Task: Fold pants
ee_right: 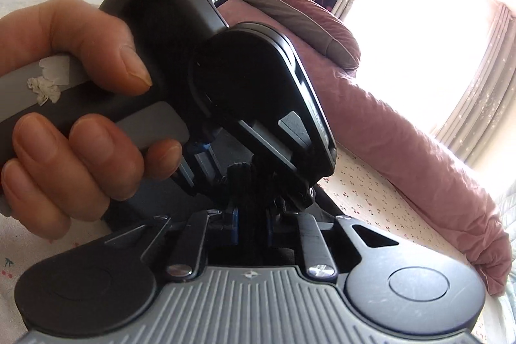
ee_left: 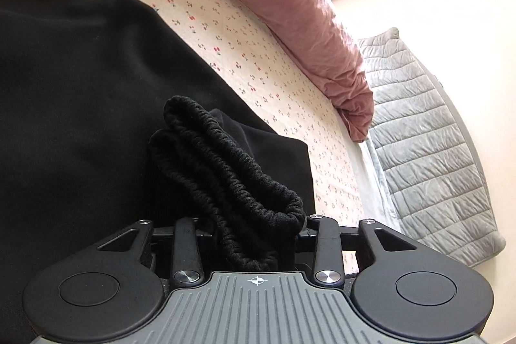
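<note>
Black pants [ee_left: 80, 86] lie spread over the left half of the bed in the left wrist view. Their gathered elastic waistband [ee_left: 225, 157] is bunched up and runs down into my left gripper [ee_left: 251, 228], which is shut on it; the fabric hides the fingertips. In the right wrist view, my right gripper [ee_right: 251, 221] is shut on a strip of the same black fabric [ee_right: 248, 182] between its blue pads. Directly in front of it, almost touching, is the left tool's housing [ee_right: 245, 79], held by a person's hand [ee_right: 80, 118].
The bed has a cream sheet with a cherry print [ee_left: 258, 54]. A long pink rolled duvet [ee_left: 306, 21] lies along its far side, and a grey quilted blanket [ee_left: 429, 134] sits at the right end. A bright curtained window [ee_right: 419, 37] is behind.
</note>
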